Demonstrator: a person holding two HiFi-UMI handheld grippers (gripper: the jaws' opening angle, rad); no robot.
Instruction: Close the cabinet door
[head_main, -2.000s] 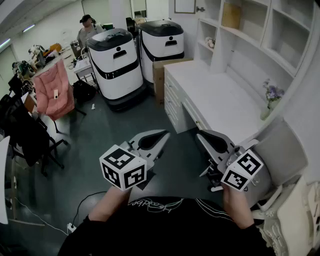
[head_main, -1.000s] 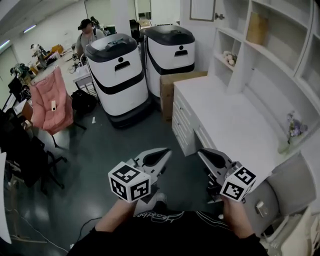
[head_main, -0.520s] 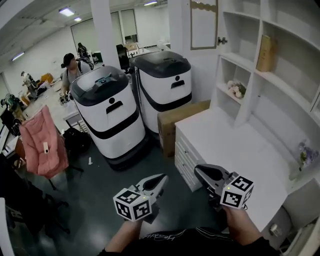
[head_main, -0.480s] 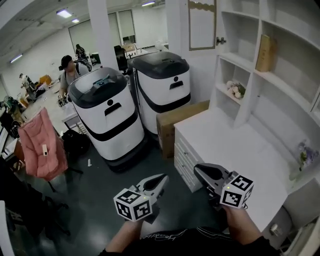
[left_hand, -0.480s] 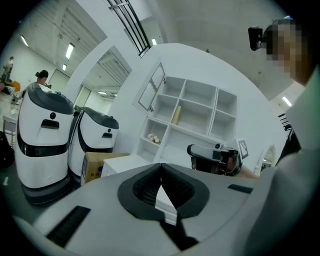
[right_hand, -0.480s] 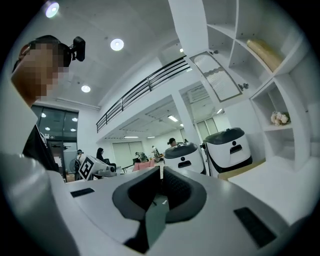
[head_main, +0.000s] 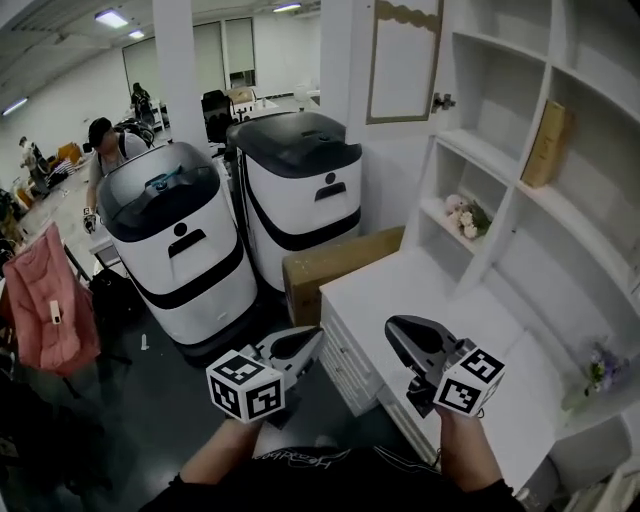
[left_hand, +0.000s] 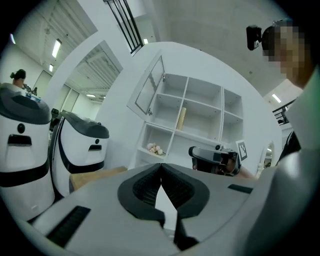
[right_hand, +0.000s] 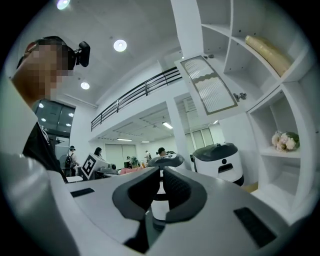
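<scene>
The cabinet door (head_main: 403, 60), a white frame with a ribbed glass pane, stands swung open at the top of the white shelf unit (head_main: 520, 190); its small knob (head_main: 441, 101) is at the lower right corner. My left gripper (head_main: 308, 338) and right gripper (head_main: 396, 328) are held level in front of me, well below and short of the door. Both are shut, with nothing in them. The left gripper view shows the door (left_hand: 149, 90) up left of the jaws. In the right gripper view the door (right_hand: 210, 85) hangs above the jaws.
Two white-and-black robot units (head_main: 170, 250) (head_main: 300, 185) stand left of a cardboard box (head_main: 335, 268). A white desk (head_main: 440, 310) with drawers lies under the shelves. Flowers (head_main: 462, 215) and a brown box (head_main: 548, 145) sit on shelves. A person (head_main: 100, 140) stands at the back left.
Both grippers have travelled forward with me towards the desk and shelves, staying shut. The open door and the shelf unit now stand nearer and larger in view.
</scene>
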